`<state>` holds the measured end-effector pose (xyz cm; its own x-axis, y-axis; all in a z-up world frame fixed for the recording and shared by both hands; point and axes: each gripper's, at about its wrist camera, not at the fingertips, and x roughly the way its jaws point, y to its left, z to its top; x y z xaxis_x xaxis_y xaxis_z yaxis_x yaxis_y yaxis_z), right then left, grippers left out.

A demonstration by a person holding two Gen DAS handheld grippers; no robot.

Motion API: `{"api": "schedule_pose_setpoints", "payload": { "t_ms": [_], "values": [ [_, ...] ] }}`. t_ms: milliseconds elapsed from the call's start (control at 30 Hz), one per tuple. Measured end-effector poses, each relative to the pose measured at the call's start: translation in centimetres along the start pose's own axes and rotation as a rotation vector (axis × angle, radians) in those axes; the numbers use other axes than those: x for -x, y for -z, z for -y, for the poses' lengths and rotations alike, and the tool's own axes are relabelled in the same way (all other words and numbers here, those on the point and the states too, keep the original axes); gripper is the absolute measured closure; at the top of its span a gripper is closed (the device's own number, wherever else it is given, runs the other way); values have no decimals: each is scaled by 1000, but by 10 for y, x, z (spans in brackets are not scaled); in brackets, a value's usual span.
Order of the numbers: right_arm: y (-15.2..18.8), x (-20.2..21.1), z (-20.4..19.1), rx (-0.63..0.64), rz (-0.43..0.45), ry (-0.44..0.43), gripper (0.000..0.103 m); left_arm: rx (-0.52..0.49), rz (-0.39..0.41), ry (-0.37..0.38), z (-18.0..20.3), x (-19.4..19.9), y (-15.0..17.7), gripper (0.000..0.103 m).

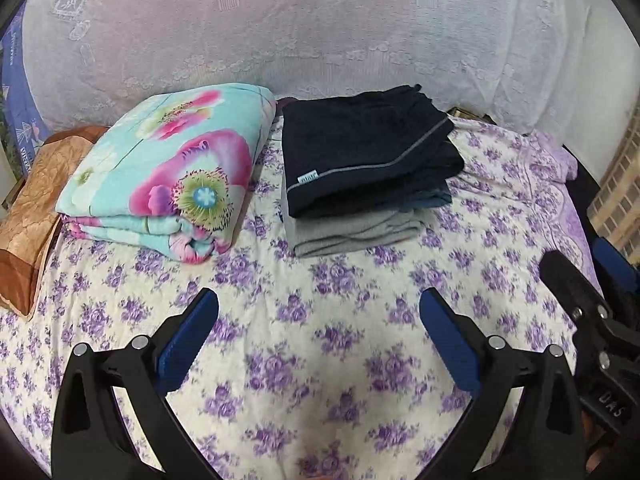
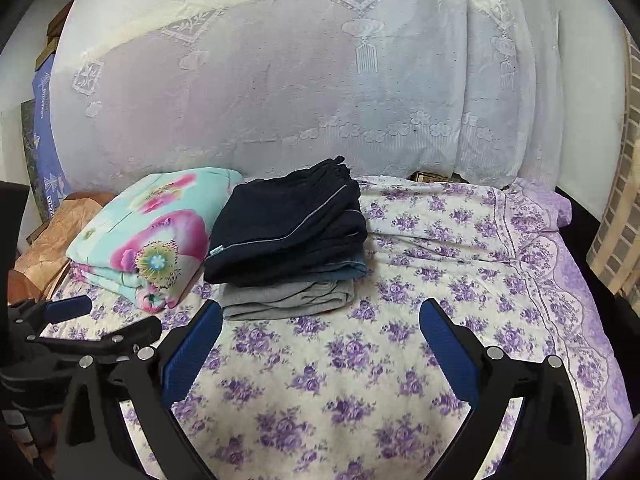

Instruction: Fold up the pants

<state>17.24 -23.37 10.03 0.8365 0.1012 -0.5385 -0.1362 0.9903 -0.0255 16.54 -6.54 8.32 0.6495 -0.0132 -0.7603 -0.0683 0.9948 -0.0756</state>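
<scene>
Folded dark navy pants (image 1: 368,152) with a grey piping stripe lie on top of a stack, over a blue garment and folded grey pants (image 1: 352,232), at the back of the bed; the stack also shows in the right wrist view (image 2: 288,228). My left gripper (image 1: 318,304) is open and empty, hovering over the bedsheet in front of the stack. My right gripper (image 2: 320,316) is open and empty, just in front of and right of the stack. The right gripper shows at the right edge of the left wrist view (image 1: 588,304), and the left gripper at the left edge of the right wrist view (image 2: 108,320).
A folded floral turquoise-and-pink quilt (image 1: 168,172) lies left of the stack, with an orange-brown pillow (image 1: 32,216) further left. The bedsheet (image 1: 320,360) is white with purple flowers. A white lace cover (image 1: 300,28) drapes the bedding behind. The bed's right edge (image 2: 580,300) drops off.
</scene>
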Motion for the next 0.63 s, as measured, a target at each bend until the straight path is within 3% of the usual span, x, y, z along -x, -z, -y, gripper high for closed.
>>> {"api": "schedule_pose_setpoints", "payload": {
  "t_ms": [400, 633],
  "values": [
    [6, 20, -13, -33, -1, -30, 4, 16, 57, -18, -19, 35, 18, 5],
    [17, 8, -26, -14, -60, -34, 4, 56, 28, -41, -30, 27, 23, 5]
  ]
}}
